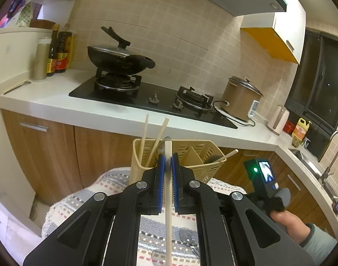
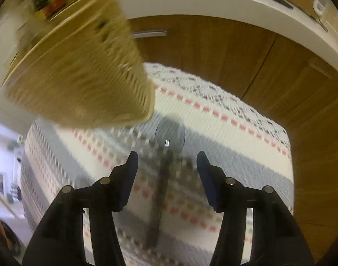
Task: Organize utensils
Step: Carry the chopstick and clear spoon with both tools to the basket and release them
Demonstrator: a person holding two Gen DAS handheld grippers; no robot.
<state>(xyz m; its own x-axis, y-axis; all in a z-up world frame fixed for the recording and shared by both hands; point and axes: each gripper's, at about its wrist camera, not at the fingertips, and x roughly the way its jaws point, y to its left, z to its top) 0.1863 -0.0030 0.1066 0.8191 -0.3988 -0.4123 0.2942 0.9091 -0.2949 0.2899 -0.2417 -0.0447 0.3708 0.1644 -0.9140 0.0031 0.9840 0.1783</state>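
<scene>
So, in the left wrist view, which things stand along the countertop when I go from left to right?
Sauce bottles → covered wok on the left burner → empty right burner → rice cooker → white jug → yellow bottle → sink faucet.

Patterned woven cloth over the table, with beige slotted utensil caddy and dark spoon on it.

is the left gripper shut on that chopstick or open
Shut on it: the left gripper has both blue pads pressed against the pale chopstick, which runs straight between them, in front of the yellow holder.
</scene>
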